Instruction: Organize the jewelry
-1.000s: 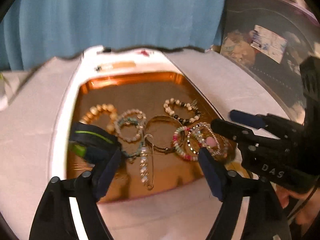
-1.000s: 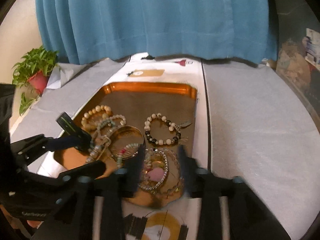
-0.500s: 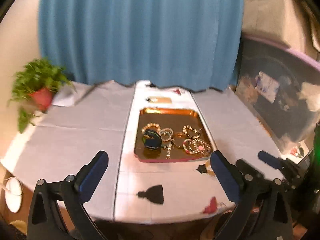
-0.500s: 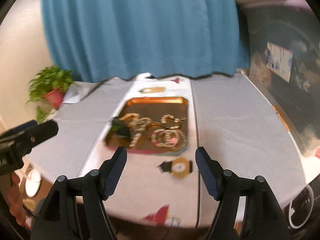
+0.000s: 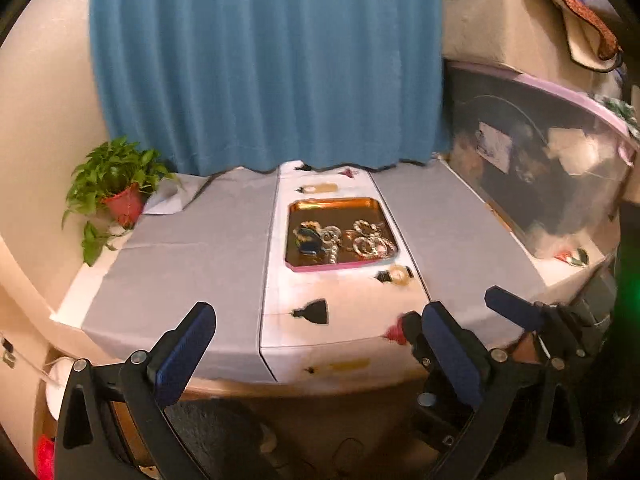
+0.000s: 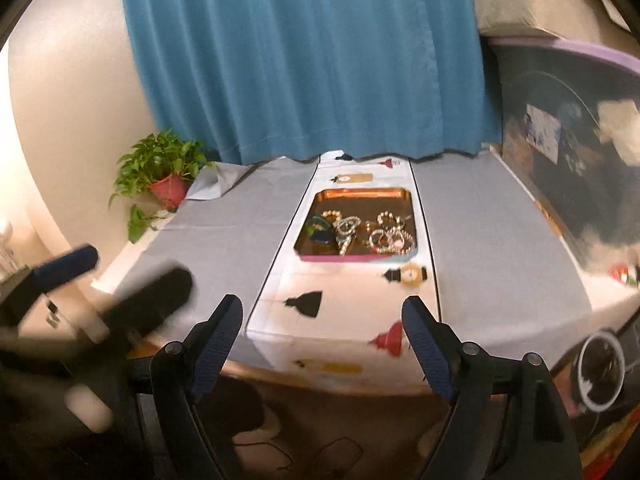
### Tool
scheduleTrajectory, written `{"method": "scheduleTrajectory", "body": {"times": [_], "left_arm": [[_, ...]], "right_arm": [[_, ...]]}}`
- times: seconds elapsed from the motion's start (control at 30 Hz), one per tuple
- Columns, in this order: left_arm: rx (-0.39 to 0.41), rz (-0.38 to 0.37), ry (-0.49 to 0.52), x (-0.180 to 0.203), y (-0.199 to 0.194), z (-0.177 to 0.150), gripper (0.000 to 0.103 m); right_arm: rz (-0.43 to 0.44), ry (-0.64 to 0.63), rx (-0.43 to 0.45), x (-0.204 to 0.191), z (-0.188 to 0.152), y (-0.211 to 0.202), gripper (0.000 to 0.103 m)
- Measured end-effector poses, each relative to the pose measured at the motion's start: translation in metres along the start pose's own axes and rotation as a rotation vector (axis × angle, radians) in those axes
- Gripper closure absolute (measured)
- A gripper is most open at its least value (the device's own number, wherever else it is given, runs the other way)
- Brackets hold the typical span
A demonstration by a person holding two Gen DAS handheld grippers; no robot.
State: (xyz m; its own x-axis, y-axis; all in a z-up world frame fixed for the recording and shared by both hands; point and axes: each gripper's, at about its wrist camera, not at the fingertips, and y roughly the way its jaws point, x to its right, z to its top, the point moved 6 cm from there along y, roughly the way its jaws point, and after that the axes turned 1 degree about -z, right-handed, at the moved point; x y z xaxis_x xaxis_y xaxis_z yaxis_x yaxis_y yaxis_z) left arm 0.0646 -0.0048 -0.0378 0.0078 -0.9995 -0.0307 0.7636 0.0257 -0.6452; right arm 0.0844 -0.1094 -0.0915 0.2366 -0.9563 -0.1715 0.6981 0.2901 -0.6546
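Note:
A copper tray (image 5: 334, 203) (image 6: 362, 193) sits mid-table on a white runner and holds several bead bracelets (image 5: 370, 240) (image 6: 390, 238) and a dark blue-green piece (image 5: 310, 240) (image 6: 320, 236). My left gripper (image 5: 320, 344) is open and empty, held back off the table's front edge. My right gripper (image 6: 322, 334) is open and empty, also back from the front edge. The right gripper shows at the right of the left wrist view (image 5: 516, 312). The left gripper shows blurred at the left of the right wrist view (image 6: 100, 280).
A grey cloth (image 5: 192, 248) covers the table under the patterned white runner (image 5: 340, 300). A potted plant (image 5: 120, 196) stands at the back left corner. A blue curtain (image 5: 264, 64) hangs behind. A dark plastic bin (image 5: 540, 152) stands to the right.
Both grippers have pulled far back from the tray, from right over the jewelry to beyond the table's front edge. The left gripper let go of the dark blue-green piece, which lies in the tray.

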Motion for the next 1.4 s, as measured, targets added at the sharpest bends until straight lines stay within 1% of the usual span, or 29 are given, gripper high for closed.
{"method": "scheduleTrajectory", "body": {"times": [0.07, 0.13, 0.27, 0.37, 0.47, 0.63, 0.77, 1.17, 1.4], "left_arm": [[0.011, 0.008, -0.009, 0.0, -0.008, -0.006, 0.0], [0.001, 0.009, -0.012, 0.0, -0.014, -0.01, 0.001], [0.0, -0.006, -0.007, 0.003, -0.021, -0.013, 0.0], [0.007, -0.004, -0.011, 0.003, -0.024, -0.016, 0.0], [0.006, 0.003, -0.009, 0.003, -0.025, -0.017, 0.0], [-0.011, 0.014, -0.009, 0.001, -0.022, -0.019, 0.0], [-0.008, 0.009, -0.015, 0.001, -0.021, -0.019, 0.0], [-0.008, 0.032, -0.014, -0.001, -0.018, -0.018, 0.0], [-0.023, 0.017, -0.02, -0.003, -0.016, -0.02, 0.0]], "right_arm": [[-0.054, -0.024, 0.013, -0.002, -0.006, -0.012, 0.021], [-0.076, -0.027, 0.024, -0.001, -0.008, -0.018, 0.021], [-0.05, -0.003, 0.003, -0.002, -0.014, -0.027, 0.021], [-0.071, -0.012, 0.013, 0.0, -0.015, -0.03, 0.021], [-0.072, -0.012, 0.016, 0.001, -0.017, -0.033, 0.02], [-0.063, -0.001, -0.002, 0.001, -0.017, -0.031, 0.02], [-0.075, -0.007, 0.009, 0.001, -0.014, -0.03, 0.021], [-0.06, -0.005, -0.004, 0.0, -0.011, -0.025, 0.021], [-0.059, -0.006, -0.013, -0.002, -0.007, -0.02, 0.021]]}}
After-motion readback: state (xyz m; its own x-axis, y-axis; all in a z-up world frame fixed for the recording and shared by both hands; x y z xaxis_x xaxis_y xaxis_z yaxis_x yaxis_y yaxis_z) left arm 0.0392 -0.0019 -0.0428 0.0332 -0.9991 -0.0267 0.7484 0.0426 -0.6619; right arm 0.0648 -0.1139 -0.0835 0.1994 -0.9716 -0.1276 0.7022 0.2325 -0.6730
